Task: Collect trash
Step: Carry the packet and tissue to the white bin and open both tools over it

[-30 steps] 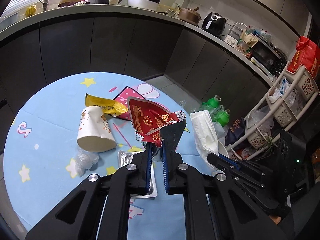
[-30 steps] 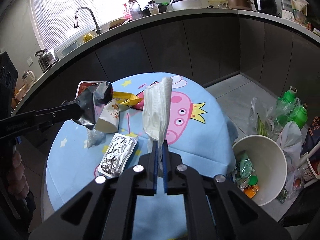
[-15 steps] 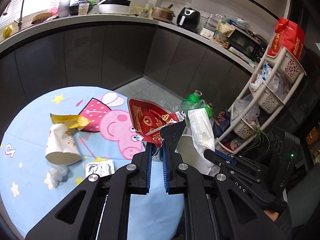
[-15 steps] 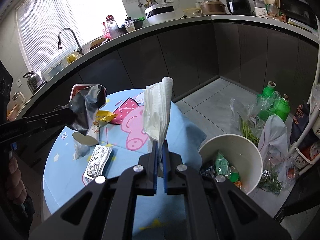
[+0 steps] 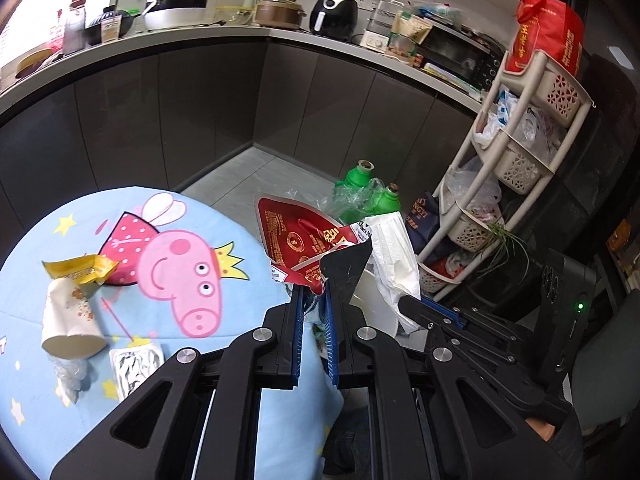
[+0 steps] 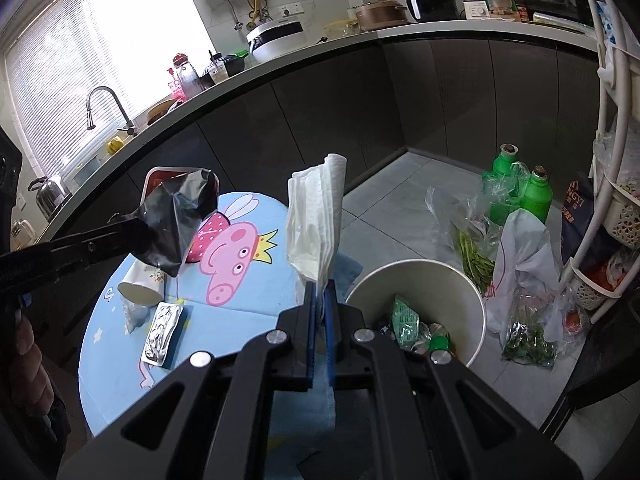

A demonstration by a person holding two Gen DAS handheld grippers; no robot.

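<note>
Two held scraps, red wrapper (image 5: pixel 298 240) (crumpled), tissue (image 6: pixel 316 216)

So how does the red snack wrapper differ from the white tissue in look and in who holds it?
The red snack wrapper is glossy, printed and crumpled with a dark inner side; the white tissue is plain, soft and folded into a tall strip. The wrapper sits in the left gripper, the tissue in the right gripper. Both are clamped in shut jaws, lifted off the table, near the white bin.
</note>
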